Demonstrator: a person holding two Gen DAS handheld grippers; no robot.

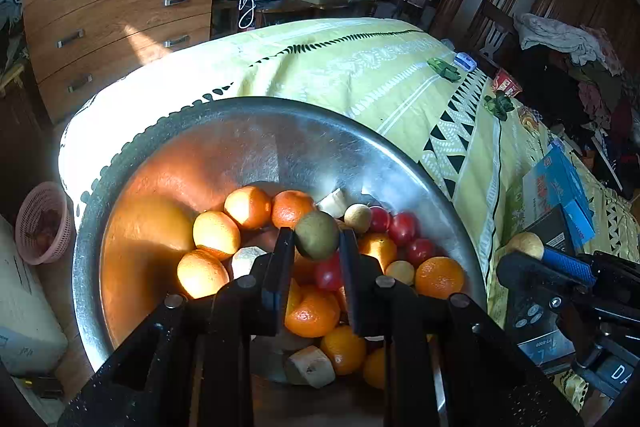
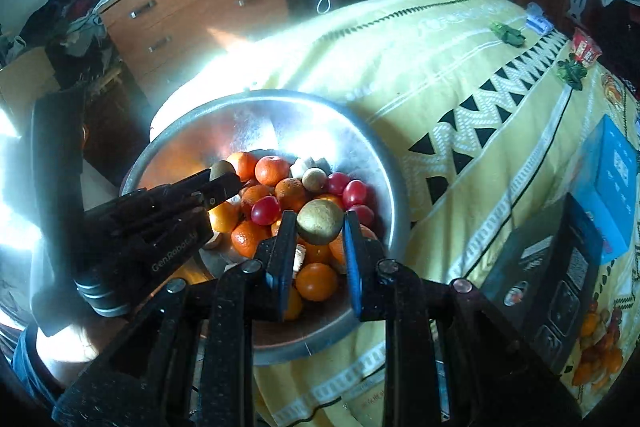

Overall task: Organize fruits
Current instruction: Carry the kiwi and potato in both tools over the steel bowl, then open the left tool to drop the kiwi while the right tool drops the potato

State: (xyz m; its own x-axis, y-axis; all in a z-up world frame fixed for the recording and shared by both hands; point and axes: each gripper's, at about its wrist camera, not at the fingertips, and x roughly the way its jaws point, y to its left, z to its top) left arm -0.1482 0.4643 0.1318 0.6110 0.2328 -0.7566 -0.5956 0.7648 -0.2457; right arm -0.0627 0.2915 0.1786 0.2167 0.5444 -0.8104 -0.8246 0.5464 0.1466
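Fruit fills the lower part of a wide metal bowl point(image 1: 224, 147) that rests on a table under a yellow patterned cloth point(image 1: 380, 75). Oranges point(image 1: 248, 207), red tomato-like fruits point(image 1: 402, 227), small pale round fruits and a few cut whitish chunks lie heaped together inside it.

Left gripper point(image 1: 317, 239): fingers closed on a greenish-brown kiwi-like fruit point(image 1: 317, 235), which is pinched between the two black pads above the heap. The right wrist view confirms this; the same fruit point(image 2: 222, 169) shows at the tip of that gripper point(image 2: 224, 181), over the bowl's left side.

Right gripper point(image 2: 320, 227): fingers closed on a second brownish round fruit point(image 2: 320, 221), gripped between a black pad and a blue one, above the oranges near the bowl's centre. In the left wrist view this gripper sits at the right edge with its fruit point(image 1: 525, 245) at the tip, beside the bowl's rim.

A blue box point(image 1: 560, 187) and a dark box lie on the cloth to the right. A wooden chest of drawers point(image 1: 120, 7) stands behind the table.
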